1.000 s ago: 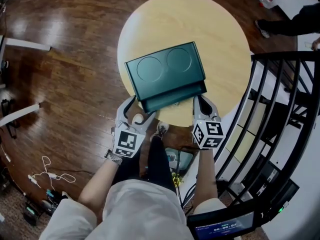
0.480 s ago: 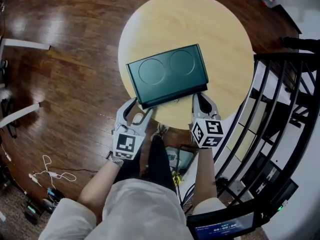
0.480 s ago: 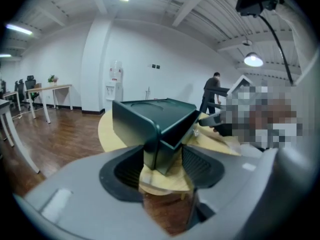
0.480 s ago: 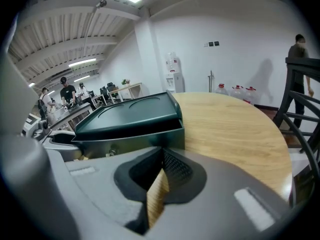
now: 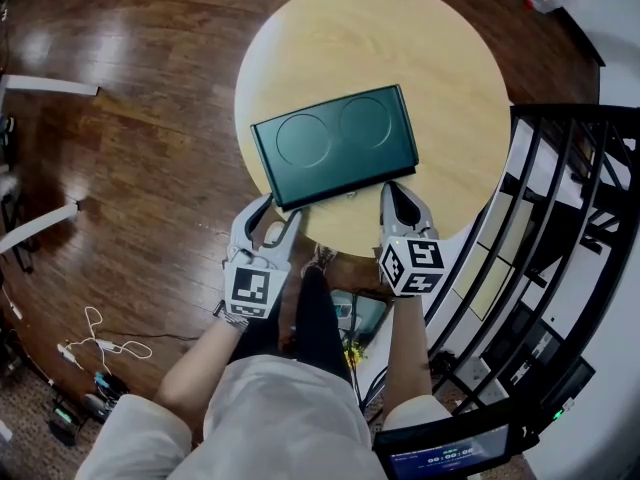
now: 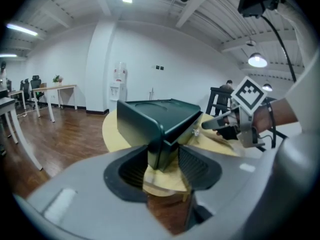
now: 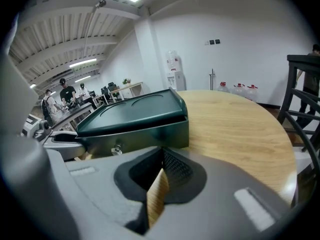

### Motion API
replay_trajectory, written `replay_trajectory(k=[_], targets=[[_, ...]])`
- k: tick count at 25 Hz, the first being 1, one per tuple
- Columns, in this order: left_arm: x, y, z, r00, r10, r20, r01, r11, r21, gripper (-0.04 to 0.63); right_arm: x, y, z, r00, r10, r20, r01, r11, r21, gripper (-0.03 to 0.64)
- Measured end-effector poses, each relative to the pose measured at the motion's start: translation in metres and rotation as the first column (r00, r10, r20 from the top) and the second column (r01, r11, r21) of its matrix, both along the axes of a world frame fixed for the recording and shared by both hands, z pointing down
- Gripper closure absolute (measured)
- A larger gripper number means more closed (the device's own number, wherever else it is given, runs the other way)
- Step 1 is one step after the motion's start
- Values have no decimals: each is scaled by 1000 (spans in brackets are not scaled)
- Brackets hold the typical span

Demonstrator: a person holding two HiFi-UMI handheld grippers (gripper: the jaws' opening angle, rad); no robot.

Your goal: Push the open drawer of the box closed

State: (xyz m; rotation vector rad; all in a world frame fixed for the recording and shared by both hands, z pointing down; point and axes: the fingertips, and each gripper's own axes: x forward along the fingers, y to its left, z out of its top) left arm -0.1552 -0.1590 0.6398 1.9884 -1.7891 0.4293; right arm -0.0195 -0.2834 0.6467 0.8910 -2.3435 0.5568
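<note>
A dark green box (image 5: 335,146) lies on the round wooden table (image 5: 440,58). Its drawer front (image 7: 145,136), with a small metal knob (image 7: 116,149), faces me and sits almost flush with the box. My left gripper (image 5: 272,220) is at the box's near left corner (image 6: 161,144). That corner stands between its closing jaws, and I cannot tell whether the pads touch it. My right gripper (image 5: 392,193) is shut and empty, its tip at the right end of the drawer front. In the left gripper view the right gripper (image 6: 220,125) shows beyond the box.
A black metal railing (image 5: 560,198) stands close on the right of the table. Dark wooden floor (image 5: 130,118) surrounds it, with white cables (image 5: 100,348) at lower left. My legs are under the near table edge. Far off, people stand at desks (image 7: 62,101).
The drawer has slid into the box, from sticking out to almost flush. Both grippers moved forward with it. The left jaws have narrowed around the box corner.
</note>
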Motion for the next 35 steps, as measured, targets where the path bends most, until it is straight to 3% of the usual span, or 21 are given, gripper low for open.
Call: replay_trajectory(k=[7,11,22,26,29,35], targets=[[-3,-1,1,1000,-19,12,19,1000,9,413,1,3,0,1000,-5,4,5,1000,-4,614],[-8,-1,2,999,-44,20,44,999,18,466,3,3,1,1000,-5,5,5,1000,-3,614],[-7,-3,3,998,-47,31,46,999,17,474,6,7,0,1000,-9,8,9,1000,-7,614],[-9,-6,3,996,-54,77,55,998,-18,473,4,8,-9,1000,-9,21,9,1000,3,614],[-12,-6,-2,993,-73,97,76,997,-25,508,2,3,-24,999,-12,46,11,1000,21,614],[-13,-6,-29,986,-64,152,61,998,24,557,8,12,-64,994,-2,108,-4,998,63,614]])
